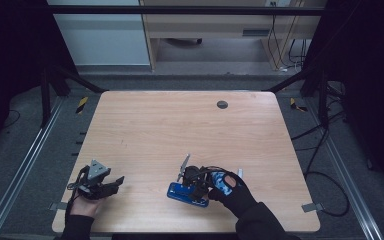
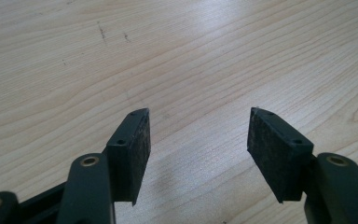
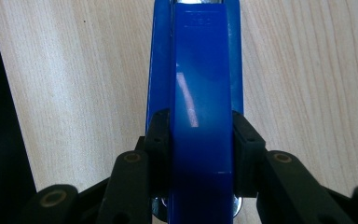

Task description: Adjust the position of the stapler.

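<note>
Currently, the right gripper (image 3: 200,140) clamps a blue stapler (image 3: 199,93) across its body; both pads press against the stapler's sides. No earlier picture applies. In the high view, the stapler (image 1: 182,192) lies on the wooden table (image 1: 180,125) near the near edge, right of centre, under the right gripper (image 1: 197,182), which a gloved hand (image 1: 232,192) holds. At the near left corner, the left gripper (image 1: 107,184) rests well apart from the stapler. Its jaws stand open over bare wood, with nothing between the pads (image 2: 140,144). Farther off, a dark round grommet (image 1: 222,104) sits near the table's far edge.
</note>
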### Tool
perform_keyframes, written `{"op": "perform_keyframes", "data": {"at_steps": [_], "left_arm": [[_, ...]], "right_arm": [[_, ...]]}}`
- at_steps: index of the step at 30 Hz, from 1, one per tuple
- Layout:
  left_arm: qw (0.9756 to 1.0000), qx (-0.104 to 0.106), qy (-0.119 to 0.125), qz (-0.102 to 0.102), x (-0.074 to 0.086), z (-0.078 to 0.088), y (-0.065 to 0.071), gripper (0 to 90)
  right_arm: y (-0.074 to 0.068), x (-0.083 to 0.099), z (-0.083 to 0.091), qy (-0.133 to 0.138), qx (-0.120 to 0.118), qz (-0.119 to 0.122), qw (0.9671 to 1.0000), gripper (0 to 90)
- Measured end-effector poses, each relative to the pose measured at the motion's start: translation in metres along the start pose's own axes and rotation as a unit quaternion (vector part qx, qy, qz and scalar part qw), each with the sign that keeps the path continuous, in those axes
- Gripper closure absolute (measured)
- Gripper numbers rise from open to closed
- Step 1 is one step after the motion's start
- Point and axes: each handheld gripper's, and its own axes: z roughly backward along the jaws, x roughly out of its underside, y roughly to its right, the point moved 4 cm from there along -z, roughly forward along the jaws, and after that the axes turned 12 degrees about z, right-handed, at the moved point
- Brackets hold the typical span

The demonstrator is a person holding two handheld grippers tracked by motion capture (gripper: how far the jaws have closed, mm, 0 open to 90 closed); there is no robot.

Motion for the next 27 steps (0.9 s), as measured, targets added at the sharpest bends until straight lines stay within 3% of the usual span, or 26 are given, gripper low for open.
{"op": "perform_keyframes", "data": {"at_steps": [4,5,9,14,21,27], "left_arm": [[1.0000,0.000,0.000,0.000,0.000,0.000,0.000,39.2],[1.0000,0.000,0.000,0.000,0.000,0.000,0.000,39.2],[1.0000,0.000,0.000,-0.001,0.000,0.000,0.000,39.1],[1.0000,0.000,0.000,0.000,0.000,0.000,0.000,39.2],[1.0000,0.000,-0.001,-0.001,0.000,-0.001,0.000,39.2],[1.0000,0.000,-0.002,0.000,0.000,-0.001,0.000,39.2]], "right_arm": [[-0.001,0.000,0.000,0.002,0.002,0.003,1.0000,65.8],[-0.001,0.001,0.000,0.005,0.006,0.016,0.9998,65.9],[-0.001,0.002,0.001,0.005,0.017,0.027,0.9995,65.9],[0.001,0.005,0.008,0.018,0.023,0.029,0.9992,65.9],[0.002,0.005,0.018,0.027,0.010,0.056,0.9980,65.9],[0.001,0.008,0.016,0.018,0.000,0.077,0.9969,65.8]]}}
